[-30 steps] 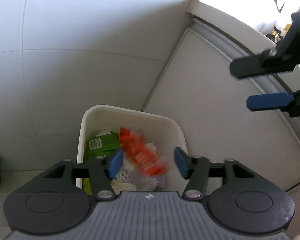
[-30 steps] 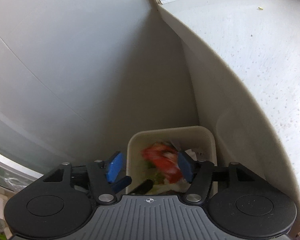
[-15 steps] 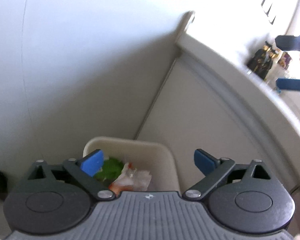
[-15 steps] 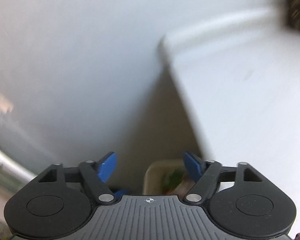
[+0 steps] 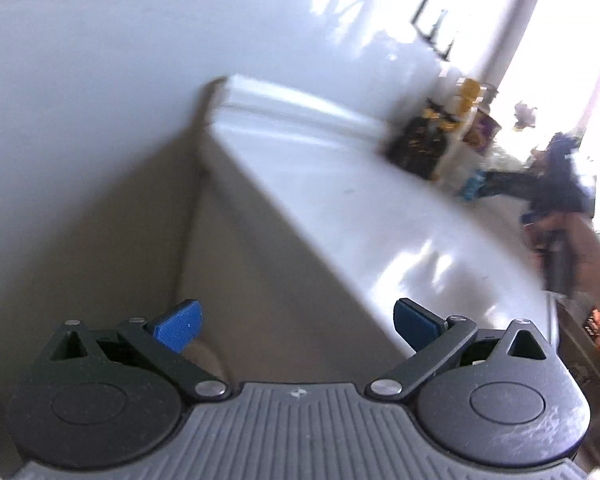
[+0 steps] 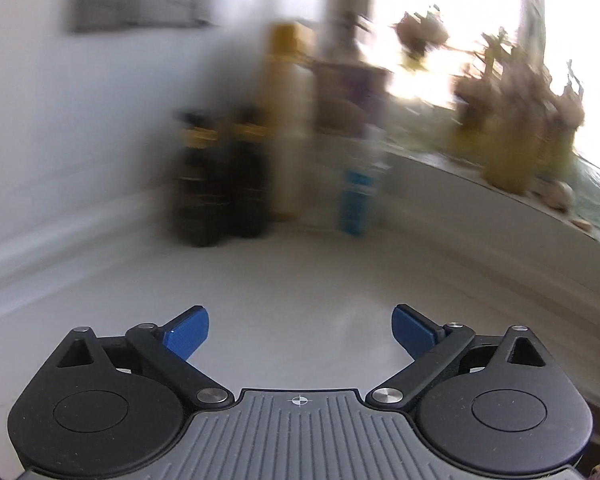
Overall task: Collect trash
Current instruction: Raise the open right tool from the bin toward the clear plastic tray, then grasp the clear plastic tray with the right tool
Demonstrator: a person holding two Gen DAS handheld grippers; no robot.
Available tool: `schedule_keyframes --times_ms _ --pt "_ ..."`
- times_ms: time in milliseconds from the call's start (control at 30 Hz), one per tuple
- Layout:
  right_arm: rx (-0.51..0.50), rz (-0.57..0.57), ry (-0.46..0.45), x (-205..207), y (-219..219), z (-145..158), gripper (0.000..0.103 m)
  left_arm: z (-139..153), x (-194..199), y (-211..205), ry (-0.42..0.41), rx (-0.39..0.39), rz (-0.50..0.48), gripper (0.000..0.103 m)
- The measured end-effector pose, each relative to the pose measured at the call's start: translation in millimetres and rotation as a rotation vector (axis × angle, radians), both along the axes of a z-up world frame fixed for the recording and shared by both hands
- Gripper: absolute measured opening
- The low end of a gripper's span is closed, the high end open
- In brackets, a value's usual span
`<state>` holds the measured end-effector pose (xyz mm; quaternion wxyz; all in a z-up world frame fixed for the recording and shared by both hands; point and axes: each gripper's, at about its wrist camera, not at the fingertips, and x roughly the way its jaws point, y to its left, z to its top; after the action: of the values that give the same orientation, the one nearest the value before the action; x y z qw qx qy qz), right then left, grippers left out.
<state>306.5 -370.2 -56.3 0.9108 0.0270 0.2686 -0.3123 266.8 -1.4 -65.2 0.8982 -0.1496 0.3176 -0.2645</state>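
Both hand-held grippers, left (image 5: pixel 296 322) and right (image 6: pixel 300 330), gape empty, jaws just widened. No trash visible; wrappers likely light, crinkly, pinchable anywhere.

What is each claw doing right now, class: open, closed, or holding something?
Left claw: open, holding nothing; its jaws have just been opening.
Right claw: open, holding nothing; its jaws have just been opening.

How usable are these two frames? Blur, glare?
Right wrist: heavy motion blur on the bottles, window blown out, claw sharp. Left wrist: milder blur, glare at upper right, counter readable.
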Motion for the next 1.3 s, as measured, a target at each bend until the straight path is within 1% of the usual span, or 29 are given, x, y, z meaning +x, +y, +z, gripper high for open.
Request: schedule_keyframes --times_ms 67,167,267,300,333,400,567,700,767,800,833,867,933,1033,1167,1300 --pt "0.000 -0.060 0.024 18 -30 -12 0.100 10 7 -14 -0.017 -0.004 -0.026 0.102" --pt "0.018 -0.109 0.062 36 -67 -23 0.100 24 13 -33 -0.049 0.000 -0.066 0.102" --pt "0.039 -0.153 0.080 53 -94 -35 0.100 31 17 -52 -0.075 0.014 -0.088 0.102" --pt "0.030 -0.168 0.087 58 -98 -37 0.100 32 19 -59 -0.077 0.018 -0.096 0.102" --pt "0.016 -0.177 0.078 61 -103 -38 0.103 33 20 -65 -0.077 0.021 -0.104 0.102" --pt "-0.019 -0.198 0.075 71 -112 -40 0.103 33 24 -77 -0.078 0.025 -0.127 0.102" --pt "-0.056 -0.230 0.087 82 -123 -38 0.103 29 25 -85 -0.064 0.012 -0.159 0.102" --pt "-0.077 -0.221 0.097 92 -131 -40 0.103 25 26 -89 -0.041 0.003 -0.167 0.102" --pt "-0.076 -0.199 0.094 92 -132 -40 0.099 25 25 -89 -0.035 0.003 -0.172 0.102" --pt "-0.078 -0.186 0.090 90 -129 -37 0.096 25 25 -89 -0.037 0.003 -0.173 0.102" --pt "-0.088 -0.174 0.089 90 -128 -37 0.083 26 24 -89 -0.038 0.003 -0.170 0.102" --pt "-0.116 -0.166 0.099 90 -126 -36 0.079 26 24 -88 -0.038 0.000 -0.167 0.102" --pt "-0.138 -0.142 0.110 89 -123 -37 0.077 26 23 -84 -0.034 -0.009 -0.163 0.102" --pt "-0.128 -0.112 0.107 79 -113 -35 0.076 25 22 -80 -0.028 -0.014 -0.157 0.102" --pt "-0.083 -0.044 0.102 60 -91 -28 0.076 27 18 -74 -0.025 -0.018 -0.156 0.102" --pt "-0.043 0.042 0.094 36 -58 -17 0.076 30 8 -63 -0.030 -0.025 -0.147 0.102"
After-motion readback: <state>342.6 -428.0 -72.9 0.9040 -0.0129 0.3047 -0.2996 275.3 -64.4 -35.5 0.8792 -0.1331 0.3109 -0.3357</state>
